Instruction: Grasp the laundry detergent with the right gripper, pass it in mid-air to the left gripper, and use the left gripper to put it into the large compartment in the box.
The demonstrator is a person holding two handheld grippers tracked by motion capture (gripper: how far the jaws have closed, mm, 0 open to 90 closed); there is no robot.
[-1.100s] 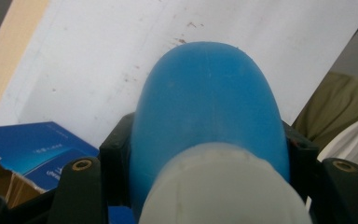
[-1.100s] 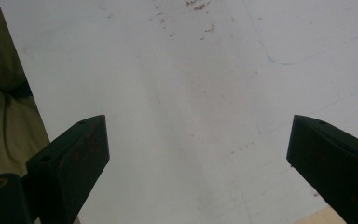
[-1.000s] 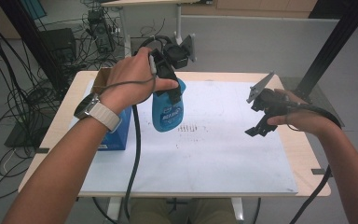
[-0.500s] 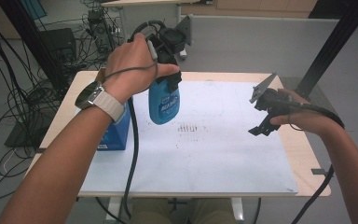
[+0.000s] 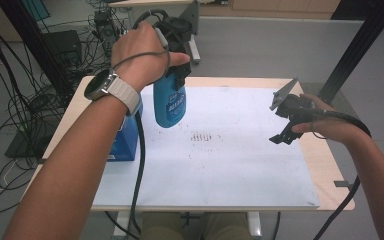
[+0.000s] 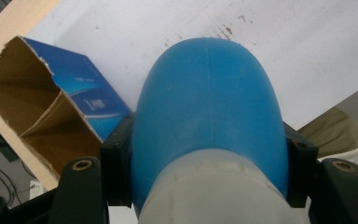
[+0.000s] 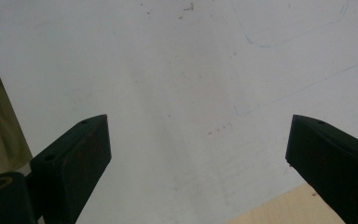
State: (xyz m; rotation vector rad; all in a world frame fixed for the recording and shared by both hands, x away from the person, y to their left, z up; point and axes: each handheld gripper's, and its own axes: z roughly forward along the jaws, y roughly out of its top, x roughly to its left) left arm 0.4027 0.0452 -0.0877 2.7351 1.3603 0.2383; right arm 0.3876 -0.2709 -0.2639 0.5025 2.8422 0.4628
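Observation:
A blue plastic bottle [image 5: 169,106] with a label hangs in the air above the white sheet [image 5: 215,160], neck up. My left gripper [image 5: 176,75] is shut on its upper part, just below a pale cap. In the left gripper view the bottle [image 6: 207,112] bulges between both black jaws, with its bottom end pointing away. My right gripper [image 5: 286,126] hovers open over the right side of the sheet. In the right gripper view its gripper [image 7: 198,140] has wide-apart jaws with nothing but the white sheet [image 7: 177,84] beyond them.
An open blue cardboard box [image 5: 125,139] with a divider inside stands at the table's left edge, below my left forearm; its open top [image 6: 32,112] shows in the left gripper view. Cables and equipment [image 5: 25,90] crowd the floor to the left.
My left hand has lifted the blue bottle higher above the sheet and drawn it slightly toward the far side. The right gripper has stayed where it was.

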